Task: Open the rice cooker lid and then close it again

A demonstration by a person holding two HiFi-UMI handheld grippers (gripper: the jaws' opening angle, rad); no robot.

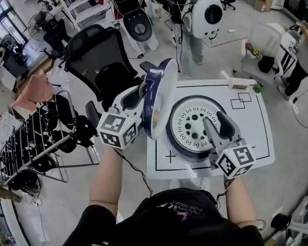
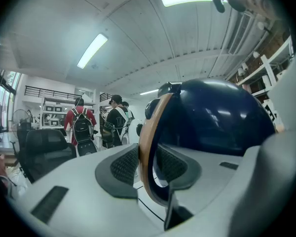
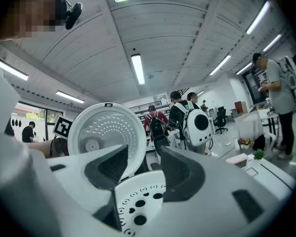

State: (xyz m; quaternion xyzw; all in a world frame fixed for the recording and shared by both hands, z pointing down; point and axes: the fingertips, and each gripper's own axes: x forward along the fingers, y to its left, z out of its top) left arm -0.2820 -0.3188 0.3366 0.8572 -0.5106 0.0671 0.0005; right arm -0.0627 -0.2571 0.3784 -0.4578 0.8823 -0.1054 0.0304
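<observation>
1. White surface (image 1: 256, 137), centre-right: round dark-blue rice cooker (image 1: 177, 137), its white-lined lid (image 1: 161, 94) upright.
2. Left tongs (image 1: 140, 91) clamp the lid rim; right tongs (image 1: 218, 119) apart, empty.
3. Risk: thin grip slips, lid slams.

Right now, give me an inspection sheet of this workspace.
Surface: white table with black markings.
Job's things: rice cooker open; lid stands upright.
Clutter: small white box and green sprig at the far edge.
Grippers: left gripper clamps the lid's rim; right gripper open above the cooker's perforated plate.
Cables: black cable hangs from the left gripper.
Surroundings: office chair, wire rack, people with backpacks.
</observation>
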